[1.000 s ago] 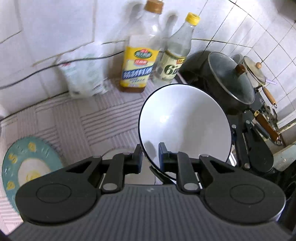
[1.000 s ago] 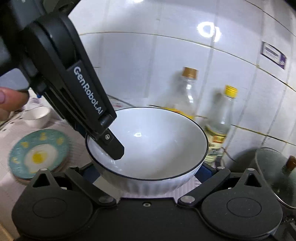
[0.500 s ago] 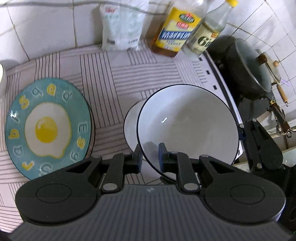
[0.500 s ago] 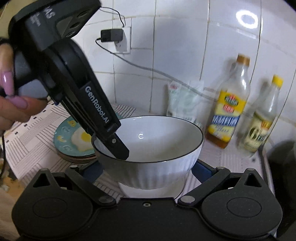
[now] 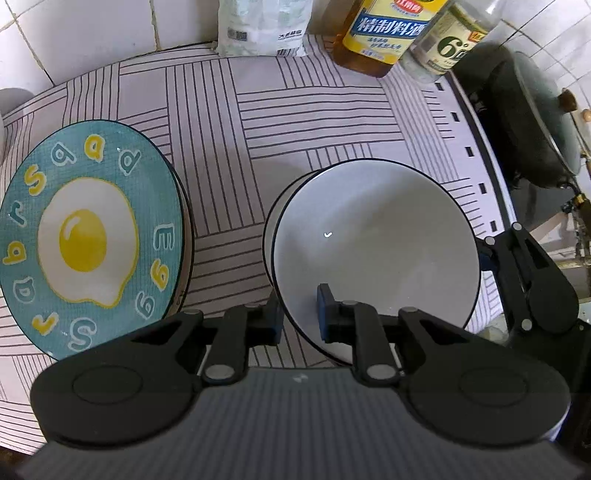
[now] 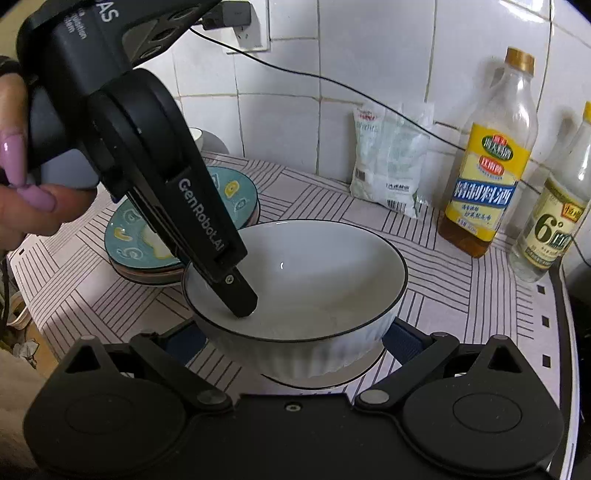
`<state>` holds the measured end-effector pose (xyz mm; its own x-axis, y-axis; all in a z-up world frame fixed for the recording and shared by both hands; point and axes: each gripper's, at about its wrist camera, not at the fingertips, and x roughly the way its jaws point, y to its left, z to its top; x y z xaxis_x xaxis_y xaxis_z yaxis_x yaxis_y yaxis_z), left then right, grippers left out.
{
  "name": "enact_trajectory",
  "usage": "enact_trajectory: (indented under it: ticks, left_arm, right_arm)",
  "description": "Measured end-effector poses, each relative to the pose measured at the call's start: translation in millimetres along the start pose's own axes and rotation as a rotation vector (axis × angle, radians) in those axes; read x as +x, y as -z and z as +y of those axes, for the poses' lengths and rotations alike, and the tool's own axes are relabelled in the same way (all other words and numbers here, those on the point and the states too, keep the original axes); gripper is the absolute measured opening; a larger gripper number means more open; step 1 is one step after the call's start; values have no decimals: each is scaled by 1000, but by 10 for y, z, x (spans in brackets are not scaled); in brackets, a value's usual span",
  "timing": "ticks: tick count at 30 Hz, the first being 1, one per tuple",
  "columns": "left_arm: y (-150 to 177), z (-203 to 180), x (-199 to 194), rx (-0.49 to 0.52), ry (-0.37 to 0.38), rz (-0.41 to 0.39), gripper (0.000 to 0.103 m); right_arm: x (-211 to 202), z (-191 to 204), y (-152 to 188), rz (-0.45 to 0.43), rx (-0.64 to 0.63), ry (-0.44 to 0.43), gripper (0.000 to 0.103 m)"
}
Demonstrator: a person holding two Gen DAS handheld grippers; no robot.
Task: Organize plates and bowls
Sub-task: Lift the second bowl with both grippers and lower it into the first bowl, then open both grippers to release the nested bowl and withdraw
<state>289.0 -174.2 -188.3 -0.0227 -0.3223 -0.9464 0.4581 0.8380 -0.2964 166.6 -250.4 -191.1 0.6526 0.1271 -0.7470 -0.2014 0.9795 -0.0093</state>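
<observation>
In the middle of the right wrist view a white ribbed ceramic bowl with a thin dark rim (image 6: 314,280) sits between the two spread fingers of the right gripper (image 6: 291,332), whose blue pads reach either side of its wall; the pads lie close against the ribbing, but whether they press on it cannot be told. Below the bowl's base a second dark-edged white rim shows, so it rides in or just above another white bowl (image 5: 269,236), seen at the centre of the left wrist view as a crescent at the held bowl's left edge. The left gripper (image 5: 299,314) comes in from the upper left of the right wrist view, held by a hand with lilac nails (image 6: 22,199). Its jaws are nearly closed and pinch the near rim of the top bowl, one finger inside and one outside the wall.

At the left of the left wrist view lies a teal plate printed with a fried egg and letters (image 5: 88,240), on top of other plates, apart from the bowls. All stand on a white cloth with dark line patterns (image 5: 295,118). Along the tiled wall at the top of that view are a white plastic packet (image 5: 262,29), a yellow-labelled bottle of amber liquid (image 5: 384,33) and a clear bottle with a pale label (image 5: 443,48). A dark lidded pot (image 5: 528,122) sits at the upper right.
</observation>
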Motion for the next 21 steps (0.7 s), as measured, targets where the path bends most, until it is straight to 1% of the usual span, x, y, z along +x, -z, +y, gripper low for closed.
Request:
enact_trajectory:
  ticks: [2, 5, 6, 11, 14, 17, 21]
  left_arm:
    - [-41, -13, 34, -4, -9, 7, 17]
    - [-82, -93, 48, 48, -33, -8, 18]
    - [-91, -111, 63, 50, -37, -3, 18]
    - [-118, -132, 132, 13, -41, 27, 18]
    - [-107, -167, 147, -6, -47, 50, 18]
    - [-95, -246, 140, 2, -96, 41, 18]
    - [-144, -315, 132, 5, -155, 45, 20]
  right_arm:
    - [47, -40, -15, 5, 1, -6, 102]
    - [114, -81, -16, 10, -8, 12, 102]
    - [143, -87, -15, 23, -15, 16, 102]
    - [179, -126, -2, 63, -26, 3, 102]
    - [194, -120, -32, 128, -49, 2, 102]
    - [190, -94, -70, 162, -92, 11, 102]
    - [210, -139, -119, 188, -102, -4, 102]
